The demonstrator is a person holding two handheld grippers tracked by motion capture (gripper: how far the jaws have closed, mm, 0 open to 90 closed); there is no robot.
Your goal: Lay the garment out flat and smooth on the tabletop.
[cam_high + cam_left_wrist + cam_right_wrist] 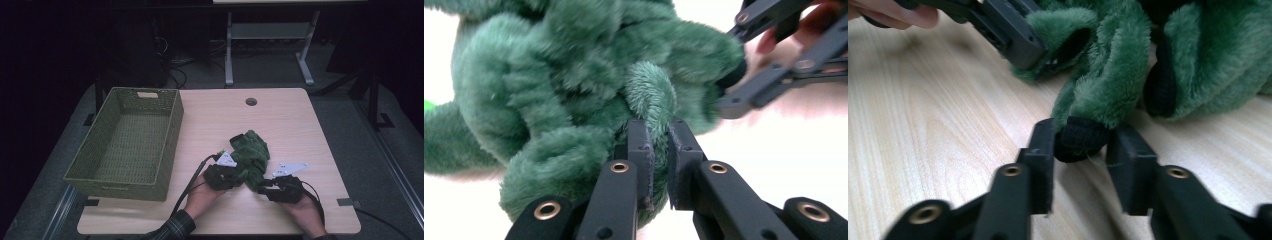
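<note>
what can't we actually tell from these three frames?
- Green plush toy: overall shape unreadable. High view is dark and small; both gripper views cut it off at the edges.
- Right hand-held gripper: a black-tipped limb sits between its jaws; whether the right pad touches is unclear.
- Left hand-held gripper: pinches a fuzzy limb; how deep is hidden by fur.
- Wicker basket: near inner wall hidden by its own rim in the high view.
</note>
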